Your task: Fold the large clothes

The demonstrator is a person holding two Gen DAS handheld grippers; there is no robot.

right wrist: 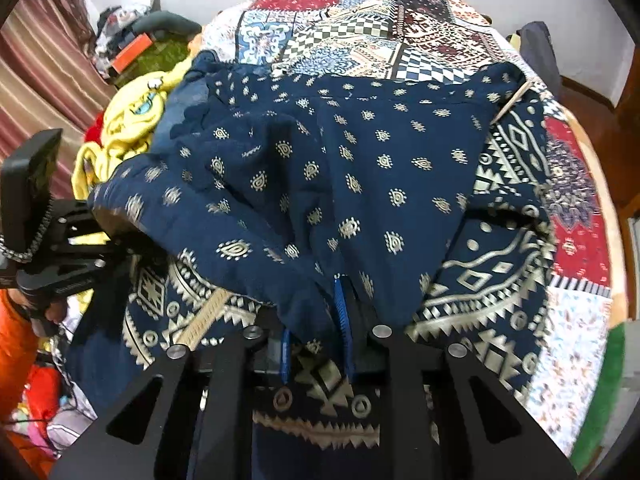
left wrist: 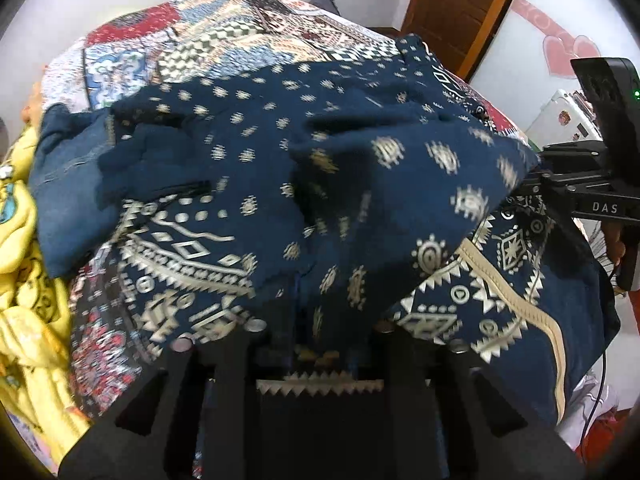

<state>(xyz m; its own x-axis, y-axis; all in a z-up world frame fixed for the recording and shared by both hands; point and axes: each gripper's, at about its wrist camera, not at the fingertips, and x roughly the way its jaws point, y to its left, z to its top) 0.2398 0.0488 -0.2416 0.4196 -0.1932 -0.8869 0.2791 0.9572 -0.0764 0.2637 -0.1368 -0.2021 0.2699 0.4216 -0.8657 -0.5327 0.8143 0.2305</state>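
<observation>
A large navy garment with small cream motifs and a wide geometric border lies on the patchwork bedspread. One flap of it is raised and stretches between both grippers. In the left wrist view the fabric drapes over my left gripper and hides its fingers. In the right wrist view my right gripper has a bunch of the garment between its blue pads, and the jaws stand narrowly apart on the cloth. The border layer lies flat beneath both grippers.
A yellow cartoon-print blanket and a blue denim piece lie at the bed's left side. The bedspread continues to the right of the garment. A wooden door stands beyond the bed. An orange sleeve shows at the left.
</observation>
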